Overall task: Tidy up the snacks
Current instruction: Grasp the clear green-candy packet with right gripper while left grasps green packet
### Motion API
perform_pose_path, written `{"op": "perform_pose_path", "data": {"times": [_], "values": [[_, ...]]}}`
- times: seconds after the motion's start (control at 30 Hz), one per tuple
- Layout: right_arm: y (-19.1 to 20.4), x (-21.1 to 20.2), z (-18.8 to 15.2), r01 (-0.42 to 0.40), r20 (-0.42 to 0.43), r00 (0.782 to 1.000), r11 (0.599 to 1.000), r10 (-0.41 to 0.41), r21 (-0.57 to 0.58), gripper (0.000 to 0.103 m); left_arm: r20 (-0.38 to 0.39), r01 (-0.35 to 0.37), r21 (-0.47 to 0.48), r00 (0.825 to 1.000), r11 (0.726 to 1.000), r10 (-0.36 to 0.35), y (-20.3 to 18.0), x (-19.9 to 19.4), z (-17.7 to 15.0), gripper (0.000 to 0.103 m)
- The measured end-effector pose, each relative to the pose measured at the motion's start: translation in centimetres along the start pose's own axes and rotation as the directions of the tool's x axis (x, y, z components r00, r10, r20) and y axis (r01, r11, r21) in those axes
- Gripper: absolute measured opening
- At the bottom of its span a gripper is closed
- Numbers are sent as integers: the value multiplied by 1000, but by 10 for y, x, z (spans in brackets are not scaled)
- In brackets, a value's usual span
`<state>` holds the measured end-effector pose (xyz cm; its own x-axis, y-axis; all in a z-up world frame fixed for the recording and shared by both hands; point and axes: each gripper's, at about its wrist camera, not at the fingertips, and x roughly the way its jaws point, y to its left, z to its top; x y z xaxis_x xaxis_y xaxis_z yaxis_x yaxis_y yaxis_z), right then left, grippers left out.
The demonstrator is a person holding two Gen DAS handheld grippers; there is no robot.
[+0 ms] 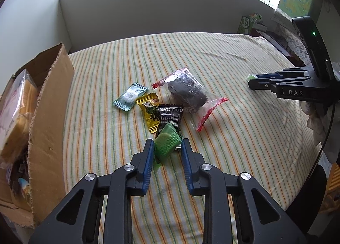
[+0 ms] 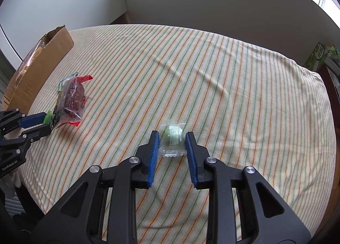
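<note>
Both pairs of tongs hover low over a tabletop covered with a striped cloth (image 2: 212,73). Left tongs (image 1: 167,145) stand open, their blue pads either side of a bright green candy packet (image 1: 166,145); the packet lies between the tips, just beside each pad, and whether it touches them cannot be told. That packet rests at the near end of a small cluster: it overlaps a black wrapped candy (image 1: 171,116), which sits beside a yellow wrapped candy (image 1: 149,114). A teal wrapped candy (image 1: 130,96) lies just beyond, to the left. A clear bag with red edges holding something dark (image 1: 187,95) lies to the right of the cluster. An open cardboard box (image 1: 51,116) with packaged snacks inside stands at the cloth's left edge.

Right tongs (image 2: 172,137) are also open, well apart from the cluster. Between their tips lies a clear packet with a pale green round sweet (image 2: 173,136), flat on the cloth, its edges near both pads.
</note>
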<state>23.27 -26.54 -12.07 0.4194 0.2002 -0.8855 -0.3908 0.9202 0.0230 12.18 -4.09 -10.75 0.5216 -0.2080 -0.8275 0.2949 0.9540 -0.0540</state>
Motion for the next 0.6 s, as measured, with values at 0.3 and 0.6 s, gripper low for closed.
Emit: {"op": "perform_pose_path", "data": {"times": [0.3, 0.6], "values": [[1, -3, -2, 0, 1, 1000, 1000, 0, 1, 26, 9, -5, -2, 1000, 1000, 5, 4, -4, 0, 12], [2, -1, -2, 0, -1, 1000, 1000, 0, -2, 26, 9, -24, -53, 1000, 998, 25, 17, 7, 4, 12]]}}
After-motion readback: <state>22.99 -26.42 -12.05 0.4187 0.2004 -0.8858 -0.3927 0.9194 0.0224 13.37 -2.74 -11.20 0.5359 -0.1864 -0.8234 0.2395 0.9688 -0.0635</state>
